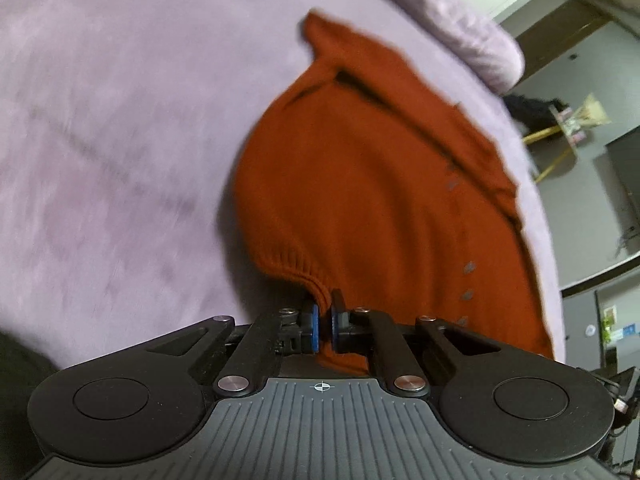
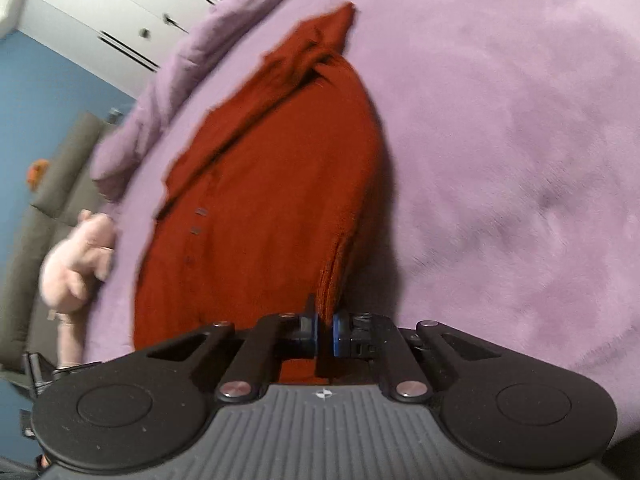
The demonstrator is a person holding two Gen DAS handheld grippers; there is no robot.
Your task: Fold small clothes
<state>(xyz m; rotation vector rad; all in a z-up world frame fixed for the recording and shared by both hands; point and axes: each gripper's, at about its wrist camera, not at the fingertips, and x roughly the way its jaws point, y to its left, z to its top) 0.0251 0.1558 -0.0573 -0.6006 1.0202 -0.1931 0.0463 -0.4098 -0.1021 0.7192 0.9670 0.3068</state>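
Here we pinch the sweater's (image 1: 360,184) near hem in both grippers, left (image 1: 324,326) and right (image 2: 325,334) clenched; it lies on the purple blanket (image 2: 500,140), open room beside.

Left gripper (image 1: 324,322) pitches down toward 12 o'clock, jaws pinched shut on fabric. Right gripper (image 2: 325,334) has the same downward pitch, pads clamped on a fabric edge.
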